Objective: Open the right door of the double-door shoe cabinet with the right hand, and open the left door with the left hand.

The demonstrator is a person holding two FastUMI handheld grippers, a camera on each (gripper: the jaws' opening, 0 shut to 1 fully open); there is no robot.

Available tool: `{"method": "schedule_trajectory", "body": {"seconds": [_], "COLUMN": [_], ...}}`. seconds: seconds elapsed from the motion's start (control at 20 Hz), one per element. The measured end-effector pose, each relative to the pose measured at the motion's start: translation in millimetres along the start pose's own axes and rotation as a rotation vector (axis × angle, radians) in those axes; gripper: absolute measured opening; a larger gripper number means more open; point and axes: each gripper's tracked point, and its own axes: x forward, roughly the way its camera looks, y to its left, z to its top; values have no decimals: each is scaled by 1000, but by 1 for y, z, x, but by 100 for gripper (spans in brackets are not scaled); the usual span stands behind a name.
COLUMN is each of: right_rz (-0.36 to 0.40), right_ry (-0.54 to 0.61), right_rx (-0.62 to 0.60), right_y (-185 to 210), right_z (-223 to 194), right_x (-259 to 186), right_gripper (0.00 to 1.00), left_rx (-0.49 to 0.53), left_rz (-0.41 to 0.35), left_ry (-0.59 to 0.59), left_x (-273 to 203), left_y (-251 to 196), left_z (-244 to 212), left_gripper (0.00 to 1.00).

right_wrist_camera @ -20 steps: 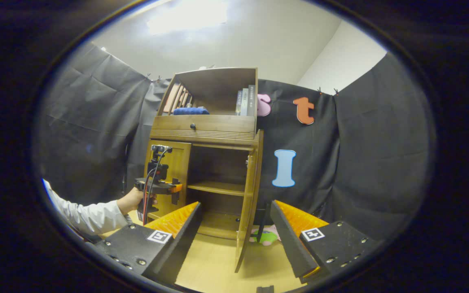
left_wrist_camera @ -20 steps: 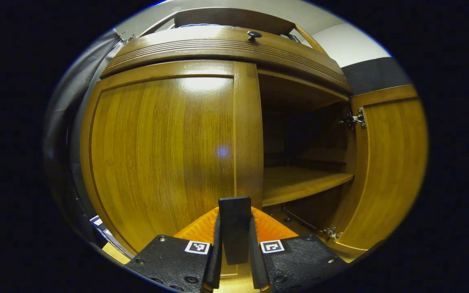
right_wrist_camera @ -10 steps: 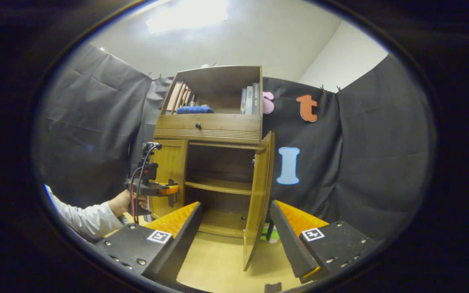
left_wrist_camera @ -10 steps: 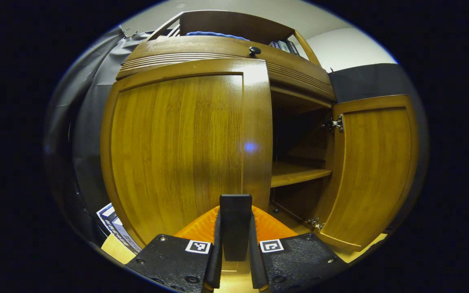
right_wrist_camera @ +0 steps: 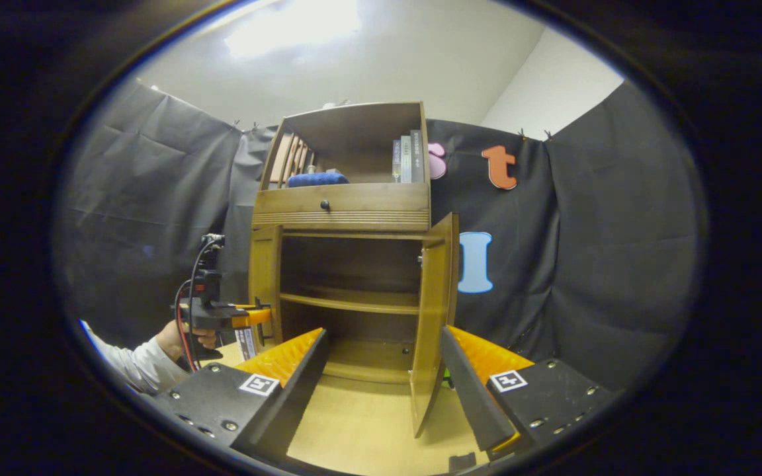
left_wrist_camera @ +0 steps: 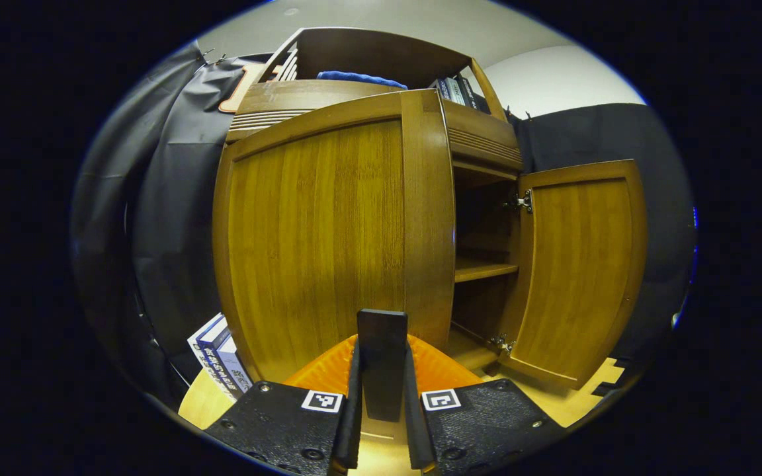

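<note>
While my left claw [left_wrist_camera: 381, 396] stays clamped on the left door [left_wrist_camera: 328, 238] edge (right door [right_wrist_camera: 435, 317] wide open), I swing wide; right claw [right_wrist_camera: 381, 390] gapes empty.

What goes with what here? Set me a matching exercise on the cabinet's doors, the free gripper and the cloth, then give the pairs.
Things:
1. left door
2. right door
3. right gripper
4. blue cloth

States:
A. fingers apart, holding nothing
B. lying in the cabinet's top shelf
C. wide open, nothing touching it
D. partly open, its handle clamped by the left gripper

Pairs: 1-D, 2-C, 3-A, 4-B
</note>
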Motion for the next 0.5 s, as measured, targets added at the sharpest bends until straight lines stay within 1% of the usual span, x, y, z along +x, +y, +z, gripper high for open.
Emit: {"method": "schedule_trajectory", "body": {"seconds": [0.15,0.35,0.5], "right_rz": [15,29,50], "right_ry": [-5,-2,-5], "right_rx": [4,7,0], "right_y": [9,24,38], "right_z": [1,2,5], "right_x": [5,12,17], "right_gripper": [100,100,100], "left_rx": [-2,3,12], "left_rz": [-16,-23,-21], "left_ry": [4,5,-2], "left_x": [1,-11,-30], "left_y": [3,12,27], "left_z": [0,9,6], "left_gripper": [30,29,30]}}
